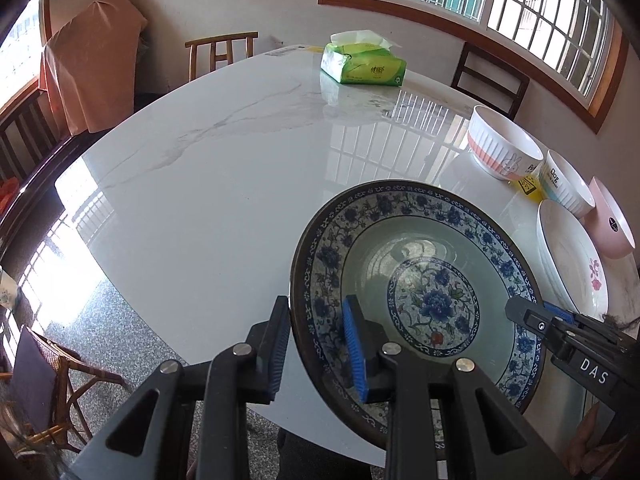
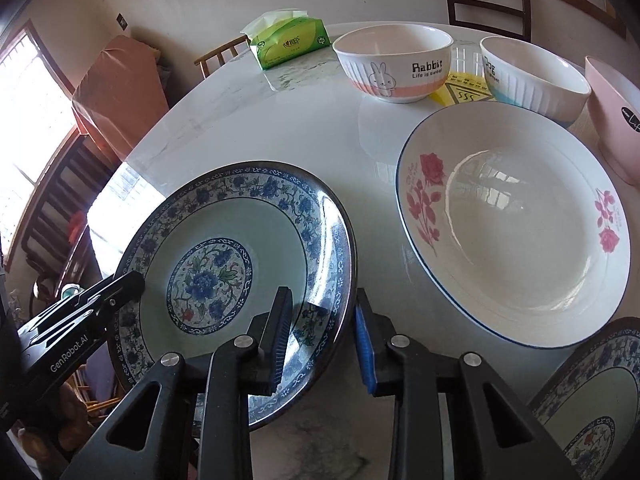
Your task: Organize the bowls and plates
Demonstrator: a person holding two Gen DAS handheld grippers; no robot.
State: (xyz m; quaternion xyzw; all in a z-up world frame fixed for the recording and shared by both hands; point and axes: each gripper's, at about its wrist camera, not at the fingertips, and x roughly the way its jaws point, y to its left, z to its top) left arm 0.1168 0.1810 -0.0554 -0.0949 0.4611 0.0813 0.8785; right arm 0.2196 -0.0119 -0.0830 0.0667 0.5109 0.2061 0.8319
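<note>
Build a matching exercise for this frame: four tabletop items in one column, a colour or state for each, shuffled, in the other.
Items
1. blue floral plate
2. rose plate
3. Rabbit bowl
4. tissue pack

Descriptions
A. green wrapper, white sheet sticking out
B. lying flat on the table, white with a thin blue rim
C. gripped at opposite rims by the left gripper and the right gripper
D. standing upright, pink band at its base

Pairs: 1-C, 2-B, 3-D, 4-A
</note>
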